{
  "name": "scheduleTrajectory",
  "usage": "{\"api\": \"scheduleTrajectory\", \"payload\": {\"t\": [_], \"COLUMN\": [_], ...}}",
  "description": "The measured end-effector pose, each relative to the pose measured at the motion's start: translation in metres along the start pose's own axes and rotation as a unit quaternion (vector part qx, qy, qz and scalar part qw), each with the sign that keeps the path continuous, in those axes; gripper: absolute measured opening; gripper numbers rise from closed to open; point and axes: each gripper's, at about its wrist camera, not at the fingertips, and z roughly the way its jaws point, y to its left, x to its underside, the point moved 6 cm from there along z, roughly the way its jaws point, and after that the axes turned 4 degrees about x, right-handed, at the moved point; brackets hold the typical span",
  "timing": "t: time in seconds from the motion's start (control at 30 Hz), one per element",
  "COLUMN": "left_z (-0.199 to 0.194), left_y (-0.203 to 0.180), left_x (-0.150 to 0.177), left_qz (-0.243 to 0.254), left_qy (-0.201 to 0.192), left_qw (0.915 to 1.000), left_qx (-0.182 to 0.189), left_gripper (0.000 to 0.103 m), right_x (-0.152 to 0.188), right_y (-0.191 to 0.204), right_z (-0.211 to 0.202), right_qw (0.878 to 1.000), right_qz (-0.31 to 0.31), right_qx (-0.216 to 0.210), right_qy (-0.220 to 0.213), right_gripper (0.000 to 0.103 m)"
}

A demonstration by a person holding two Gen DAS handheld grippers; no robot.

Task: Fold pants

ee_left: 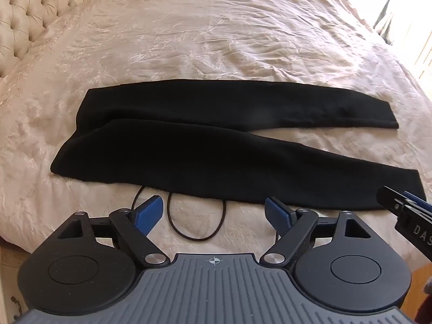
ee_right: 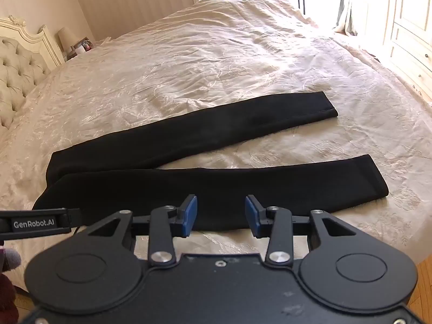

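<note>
A: Lying flat on the cream bedspread (ee_left: 216, 40) are the black pants (ee_left: 216, 145), spread lengthwise from left to right. Where is the waist seen?

B: The waist end is seen at the left, toward the tufted headboard (ee_left: 24, 16). The two legs are extended to the right and are parted into a narrow V, with bedspread shown between them. The far leg's hem (ee_right: 330, 109) and the near leg's hem (ee_right: 378, 181) are well apart.

A: How are the grippers placed?

B: The left gripper (ee_left: 214, 210) is held just short of the pants' near edge, toward the waist end. Its blue pads (ee_left: 149, 210) are spread wide, and nothing is held between them. A thin dark cord (ee_left: 194, 216) is looped on the bedspread between them, running under the pants' edge.

A: And the other one?

B: The right gripper (ee_right: 220, 213) is held over the near edge of the near leg, about midway along it. Its jaws are likewise parted and empty; contact with the cloth cannot be told. In each wrist view the other gripper is glimpsed at the frame's edge.

A: What is seen beyond the bed?

B: A lamp (ee_right: 66, 36) is seen at the far left, and pale cabinets (ee_right: 410, 27) at the right.
</note>
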Motion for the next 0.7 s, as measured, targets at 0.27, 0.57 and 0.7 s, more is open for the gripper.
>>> {"api": "scheduleTrajectory", "payload": {"t": [0.27,0.57,0.7], "left_z": [-0.001,0.002,0.001], "left_y": [0.007,0.007,0.009], "left_x": [0.004,0.011,0.013], "left_qz": [-0.022,-0.018,-0.015], "left_qy": [0.012,0.019,0.018], "left_qw": [0.9993,0.9994,0.9995], "left_qx": [0.027,0.025,0.023], "left_gripper": [0.079,0.079,0.079], "right_x": [0.002,0.008,0.009], "right_y": [-0.001,0.016,0.015], "right_z": [-0.004,0.003,-0.004], "right_qw": [1.0,1.0,1.0], "right_qz": [0.001,-0.004,-0.013], "right_qx": [-0.003,0.001,-0.005], "right_qy": [0.002,0.006,0.008], "right_gripper": [0.042,0.042,0.042]}}
